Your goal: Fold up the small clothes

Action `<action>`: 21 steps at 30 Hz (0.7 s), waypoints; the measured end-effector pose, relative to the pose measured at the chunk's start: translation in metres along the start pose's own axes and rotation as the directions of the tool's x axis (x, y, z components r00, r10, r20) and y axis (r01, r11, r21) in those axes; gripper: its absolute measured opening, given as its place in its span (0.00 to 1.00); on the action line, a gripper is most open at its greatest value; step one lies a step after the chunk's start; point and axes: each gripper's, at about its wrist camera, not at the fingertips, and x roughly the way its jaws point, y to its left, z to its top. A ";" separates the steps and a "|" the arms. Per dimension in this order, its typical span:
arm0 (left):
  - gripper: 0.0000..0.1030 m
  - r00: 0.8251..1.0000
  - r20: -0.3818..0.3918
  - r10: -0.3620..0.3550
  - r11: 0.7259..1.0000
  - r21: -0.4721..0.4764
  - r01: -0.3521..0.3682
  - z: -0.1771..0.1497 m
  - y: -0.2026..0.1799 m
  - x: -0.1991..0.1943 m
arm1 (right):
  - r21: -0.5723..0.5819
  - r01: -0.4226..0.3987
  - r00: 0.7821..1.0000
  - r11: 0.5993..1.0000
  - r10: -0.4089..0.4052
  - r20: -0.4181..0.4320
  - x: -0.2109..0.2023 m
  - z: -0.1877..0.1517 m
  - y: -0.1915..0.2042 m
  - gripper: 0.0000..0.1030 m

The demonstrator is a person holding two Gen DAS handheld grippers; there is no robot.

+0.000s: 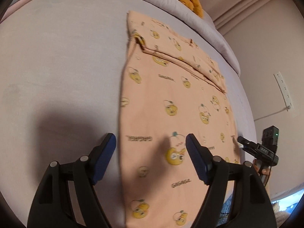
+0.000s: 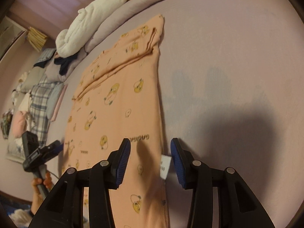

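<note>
A peach garment printed with yellow cartoon chicks (image 1: 171,102) lies flat on the lilac bed sheet (image 1: 57,66), its far end folded back over itself. My left gripper (image 1: 151,142) is open above the garment's left edge near the close end. My right gripper (image 2: 151,146) is open above the same garment (image 2: 117,102) at its right edge, over a white care label (image 2: 165,166). Neither holds anything. Each gripper shows in the other's view: the right one (image 1: 247,145) and the left one (image 2: 55,147).
A lilac duvet (image 2: 117,17) is rolled along the bed's far side with white (image 2: 91,19) and orange (image 1: 193,1) clothes on it. Plaid and pink clothes (image 2: 38,102) are piled at the left. A wall power strip (image 1: 284,93) is at right.
</note>
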 end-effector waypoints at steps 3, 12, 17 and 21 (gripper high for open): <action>0.72 0.999 -0.012 -0.052 0.999 0.000 0.052 0.006 -0.007 0.012 | 0.001 -0.038 0.999 0.999 0.038 -0.004 0.007 0.005 0.004 0.42; 0.54 0.981 -0.021 -0.192 0.978 -0.089 0.190 -0.005 0.010 0.010 | 0.030 -0.156 0.987 0.987 0.157 -0.041 0.015 -0.004 0.002 0.42; 0.46 0.965 -0.042 -0.258 0.960 -0.124 0.251 -0.028 0.022 -0.002 | 0.018 -0.172 0.982 0.985 0.173 -0.078 0.005 -0.024 0.001 0.42; 0.46 0.955 -0.064 -0.289 0.952 -0.127 0.280 -0.051 0.021 -0.012 | 0.039 -0.192 0.974 0.981 0.196 -0.111 -0.002 -0.039 -0.002 0.41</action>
